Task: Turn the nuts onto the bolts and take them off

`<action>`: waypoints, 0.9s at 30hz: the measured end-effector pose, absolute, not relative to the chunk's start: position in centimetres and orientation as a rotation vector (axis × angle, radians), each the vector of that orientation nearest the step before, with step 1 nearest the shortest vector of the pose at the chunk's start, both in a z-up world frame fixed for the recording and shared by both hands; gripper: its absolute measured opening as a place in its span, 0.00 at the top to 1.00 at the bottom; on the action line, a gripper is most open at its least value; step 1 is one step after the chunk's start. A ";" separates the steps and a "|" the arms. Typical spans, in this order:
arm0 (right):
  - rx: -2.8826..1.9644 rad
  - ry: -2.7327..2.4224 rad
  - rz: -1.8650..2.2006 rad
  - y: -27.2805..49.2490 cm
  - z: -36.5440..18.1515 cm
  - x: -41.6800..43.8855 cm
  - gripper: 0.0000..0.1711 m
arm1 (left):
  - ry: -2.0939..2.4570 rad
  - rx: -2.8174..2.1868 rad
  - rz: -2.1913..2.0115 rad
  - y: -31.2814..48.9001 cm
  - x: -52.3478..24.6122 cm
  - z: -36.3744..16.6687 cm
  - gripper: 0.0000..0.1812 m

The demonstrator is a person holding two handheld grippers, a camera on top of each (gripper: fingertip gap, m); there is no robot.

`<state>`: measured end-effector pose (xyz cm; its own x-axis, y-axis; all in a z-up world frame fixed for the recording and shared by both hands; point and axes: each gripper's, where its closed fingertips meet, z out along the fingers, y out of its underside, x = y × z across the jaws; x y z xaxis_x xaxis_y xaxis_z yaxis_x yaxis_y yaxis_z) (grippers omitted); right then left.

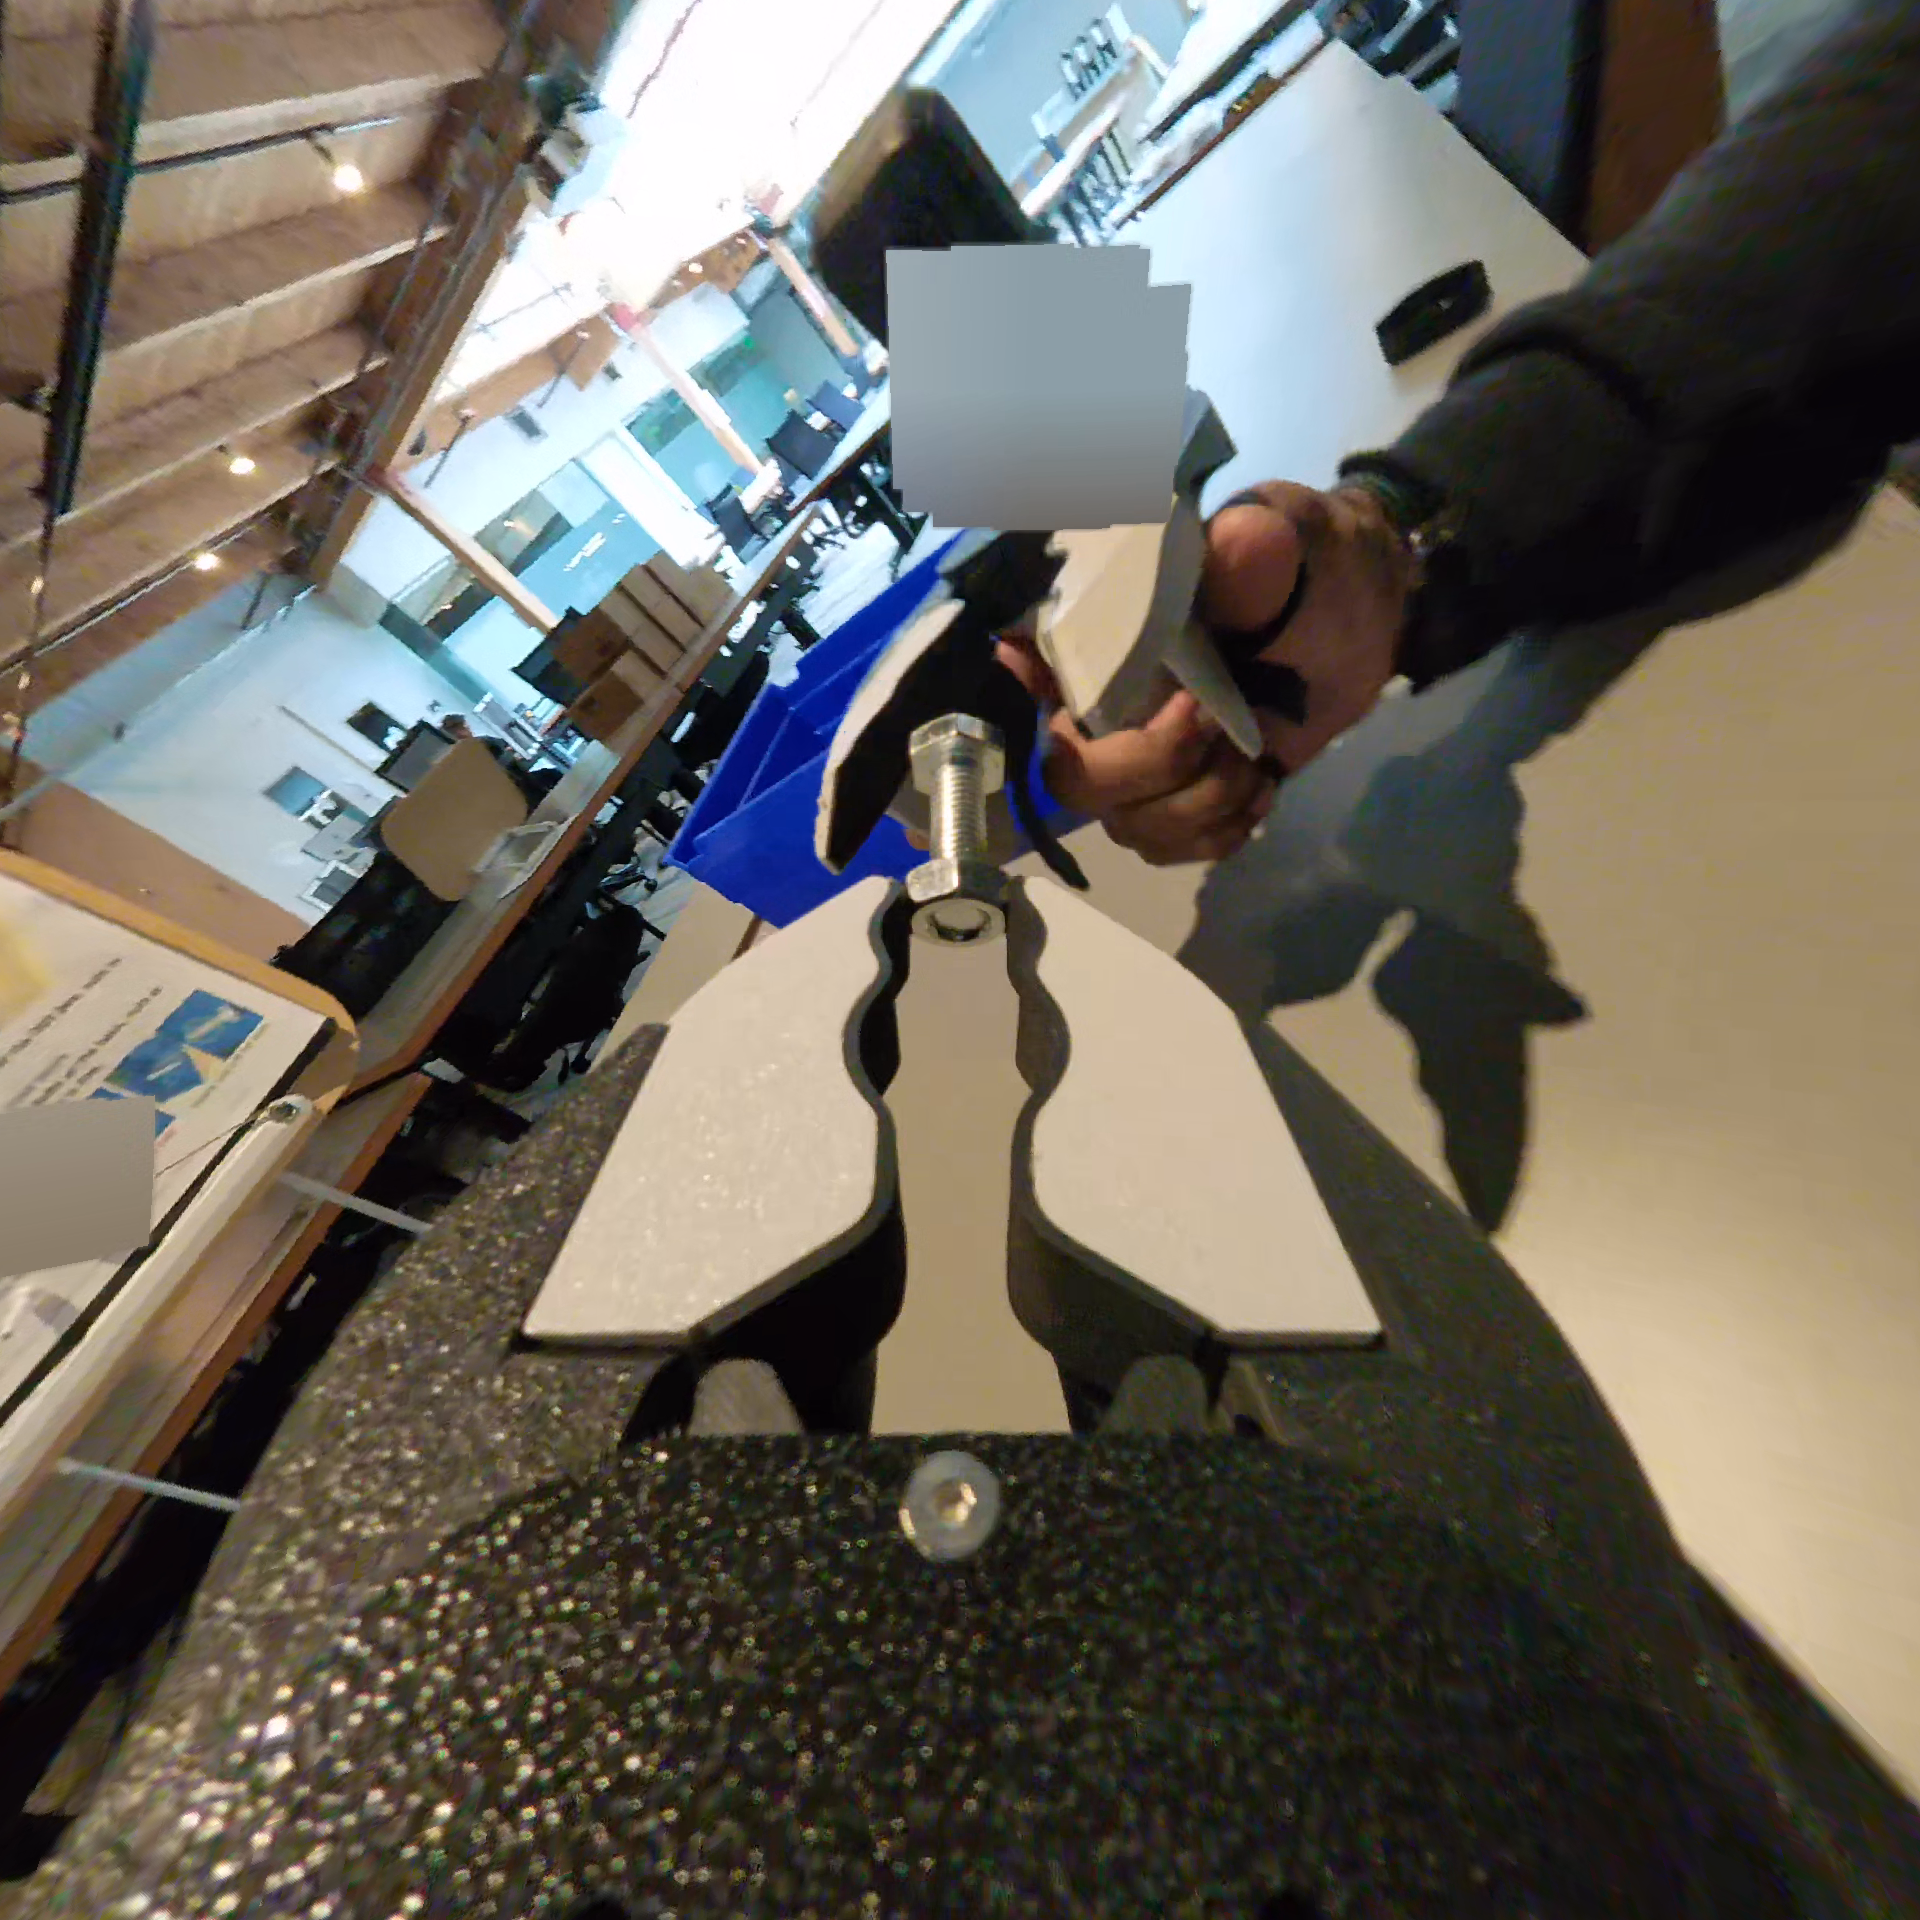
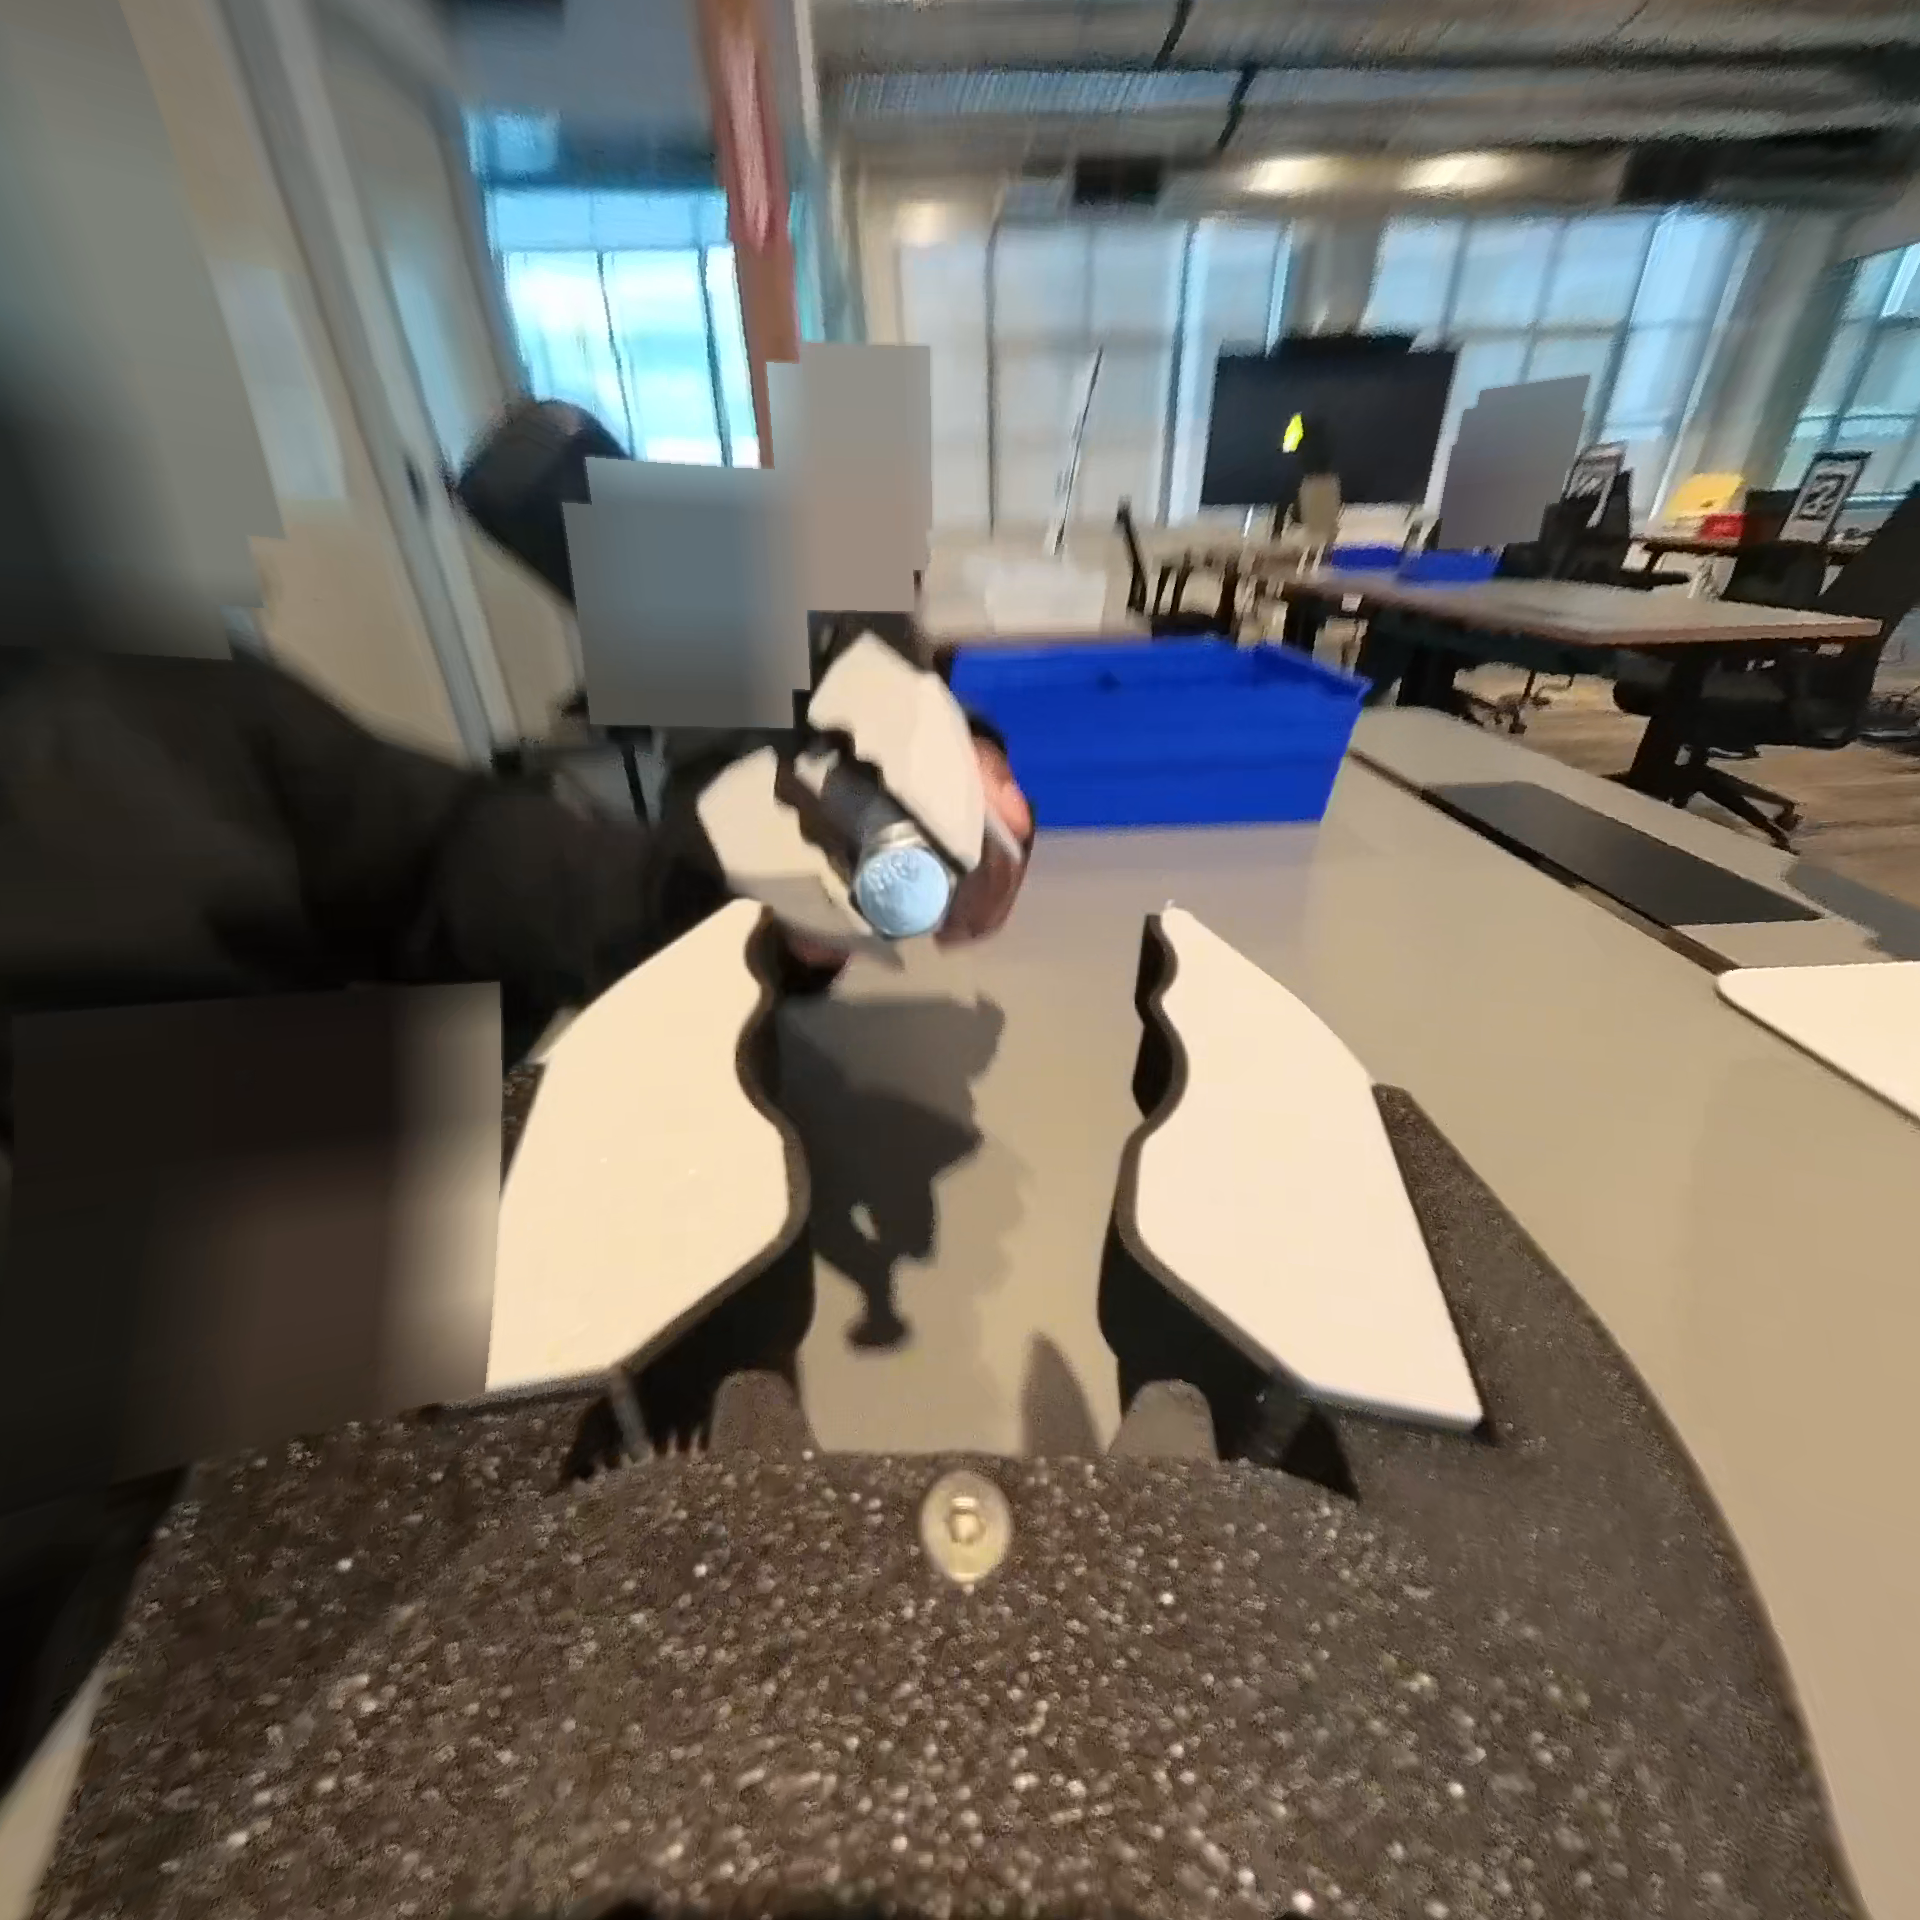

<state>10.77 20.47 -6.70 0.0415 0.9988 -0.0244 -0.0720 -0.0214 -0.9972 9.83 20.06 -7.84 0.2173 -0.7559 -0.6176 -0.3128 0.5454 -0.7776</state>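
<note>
Left gripper [image 1: 954, 902] clamped on the nut [image 1: 954, 885] threaded on a bolt [image 1: 958, 800], right gripper [image 2: 958, 930] spread empty, above a grey desk [image 2: 1455, 1039] with a blue bin [image 2: 1143, 738] beyond in an open office.

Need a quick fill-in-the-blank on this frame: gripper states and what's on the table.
1. The left gripper is shut on the ___ threaded on the bolt.
2. The right gripper is ___, with nothing between its fingers.
3. The bin on the table beyond the grippers is ___ in colour.

Missing words: nut; open; blue.
</note>
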 end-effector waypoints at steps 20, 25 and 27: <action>-1.019 -1.321 0.973 17.9 -8.3 10.9 0.83 | 1.542 -0.958 -0.311 18.8 10.7 -9.8 0.90; -1.010 -1.334 0.944 17.7 -8.4 10.7 0.87 | 1.553 -0.951 -0.316 18.7 10.7 -9.9 0.90; -1.008 -1.339 0.942 17.6 -8.4 10.6 0.87 | 1.555 -0.950 -0.322 18.6 10.7 -9.8 0.90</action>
